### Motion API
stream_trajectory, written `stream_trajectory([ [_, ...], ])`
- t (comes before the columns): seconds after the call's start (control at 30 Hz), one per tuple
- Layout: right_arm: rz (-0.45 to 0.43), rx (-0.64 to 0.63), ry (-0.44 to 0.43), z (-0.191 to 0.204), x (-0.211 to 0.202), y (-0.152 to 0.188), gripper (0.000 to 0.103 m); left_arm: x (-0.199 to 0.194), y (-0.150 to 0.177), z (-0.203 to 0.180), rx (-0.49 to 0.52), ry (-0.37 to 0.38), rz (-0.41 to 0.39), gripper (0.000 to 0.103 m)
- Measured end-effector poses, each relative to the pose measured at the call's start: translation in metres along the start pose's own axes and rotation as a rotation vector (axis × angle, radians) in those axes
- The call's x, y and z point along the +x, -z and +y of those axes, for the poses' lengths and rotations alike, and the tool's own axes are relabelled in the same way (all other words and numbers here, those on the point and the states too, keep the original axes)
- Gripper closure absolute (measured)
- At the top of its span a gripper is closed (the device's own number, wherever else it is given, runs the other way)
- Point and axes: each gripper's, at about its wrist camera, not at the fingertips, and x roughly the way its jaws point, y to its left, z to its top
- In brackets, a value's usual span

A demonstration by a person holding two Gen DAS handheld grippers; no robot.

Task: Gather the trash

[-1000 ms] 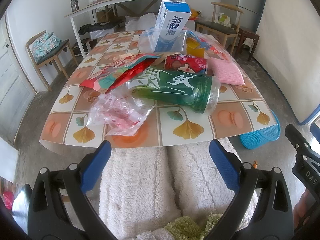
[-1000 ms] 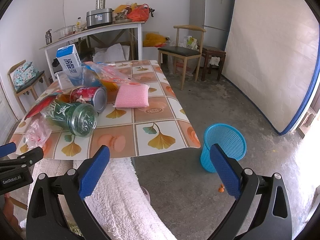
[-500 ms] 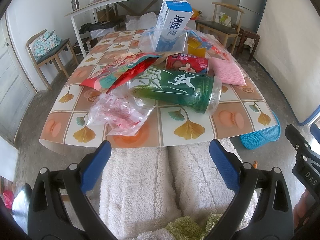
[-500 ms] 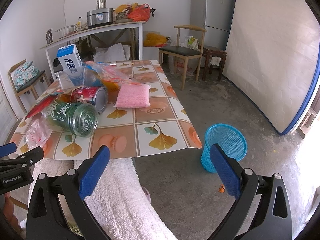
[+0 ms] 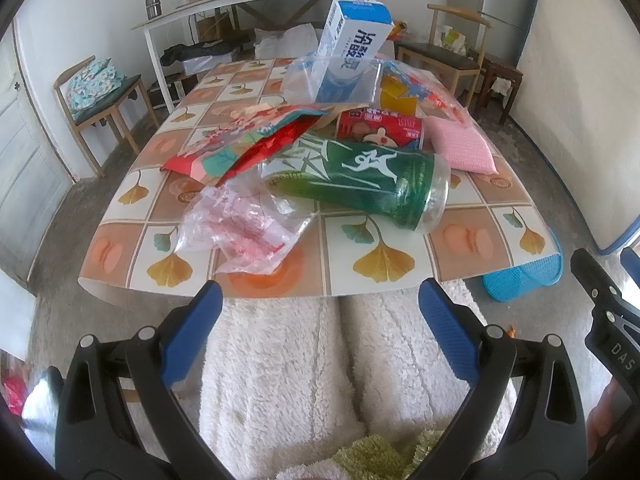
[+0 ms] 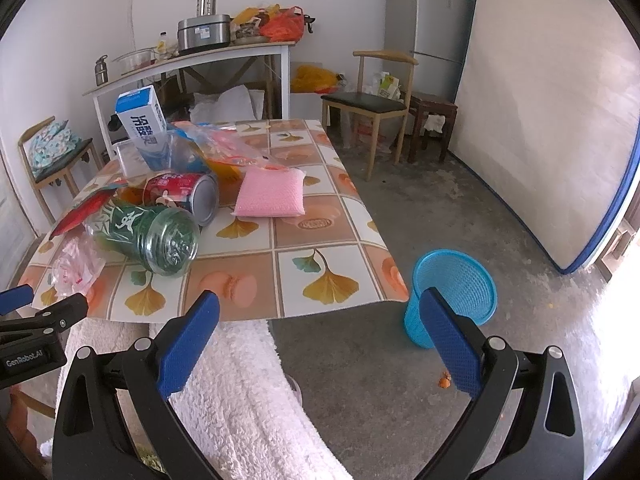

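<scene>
Blue-padded, both my tongs are spread wide and hold nothing: the left tongs point(image 5: 318, 316) hang over fleecy white trousers point(image 5: 340, 372) before the table point(image 5: 480, 236), the right tongs point(image 6: 320, 320) likewise. On the table the trash lies heaped: a green bottle point(image 5: 360, 184) on its side, a red can point(image 6: 182, 196), a crumpled plastic bag point(image 5: 240, 228), a milk carton point(image 6: 142, 124). A blue wastebasket point(image 6: 456, 292) stands on the floor just beside the table's corner.

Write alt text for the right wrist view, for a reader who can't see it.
The open right gripper hangs empty over the person's lap, facing a tiled table strewn with trash: a green bottle on its side, a red can, a pink sponge. A blue basket stands on the floor beside the table.
</scene>
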Motion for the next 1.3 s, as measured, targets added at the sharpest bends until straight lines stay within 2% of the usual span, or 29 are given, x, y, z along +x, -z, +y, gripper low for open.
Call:
stream_trajectory([
  [0.23, -0.055, -0.063, -0.031, 0.017, 0.010, -0.017, 0.005, -0.004, -0.006, 0.034, -0.073, 0.002, -0.078, 0.008],
  [0.33, -0.094, -0.109, -0.073, 0.033, 0.016, -0.027, 0.005, -0.006, -0.009, 0.060, -0.126, 0.006, -0.122, 0.008],
  [0.4, -0.130, -0.142, -0.131, 0.044, 0.019, -0.031, 0.005, -0.003, -0.012, 0.082, -0.176, 0.010, -0.143, 0.008],
  [0.43, -0.159, -0.159, -0.194, 0.051, 0.019, -0.034, 0.005, -0.001, -0.013, 0.093, -0.191, 0.038, -0.160, 0.008],
  [0.5, -0.185, -0.171, -0.252, 0.062, 0.021, -0.038, 0.005, 0.004, -0.017, 0.117, -0.237, 0.117, -0.199, 0.008],
  [0.63, -0.184, -0.222, -0.313, 0.088, 0.026, -0.046, 0.005, 0.015, -0.030, 0.155, -0.367, 0.218, -0.238, 0.008],
  [0.7, -0.165, -0.246, -0.325, 0.100, 0.033, -0.048, 0.005, 0.028, -0.042, 0.172, -0.443, 0.296, -0.210, 0.008],
  [0.83, -0.115, -0.251, -0.330, 0.108, 0.045, -0.051, 0.005, 0.073, -0.063, 0.201, -0.602, 0.496, -0.086, 0.009],
  [0.93, -0.101, -0.243, -0.320, 0.110, 0.052, -0.053, 0.005, 0.103, -0.067, 0.212, -0.677, 0.539, -0.012, 0.009],
  [1.03, -0.076, -0.237, -0.310, 0.112, 0.061, -0.052, 0.005, 0.126, -0.068, 0.211, -0.723, 0.613, 0.041, 0.021],
  [1.1, -0.058, -0.236, -0.309, 0.110, 0.065, -0.051, 0.005, 0.142, -0.065, 0.209, -0.765, 0.661, 0.074, 0.038],
  [1.13, -0.049, -0.235, -0.309, 0.110, 0.067, -0.051, 0.005, 0.147, -0.065, 0.211, -0.780, 0.672, 0.084, 0.043],
  [1.2, -0.045, -0.237, -0.307, 0.111, 0.068, -0.051, 0.005, 0.156, -0.063, 0.212, -0.810, 0.681, 0.097, 0.062],
  [1.3, -0.048, -0.237, -0.300, 0.110, 0.068, -0.051, 0.005, 0.161, -0.060, 0.210, -0.839, 0.719, 0.075, 0.078],
])
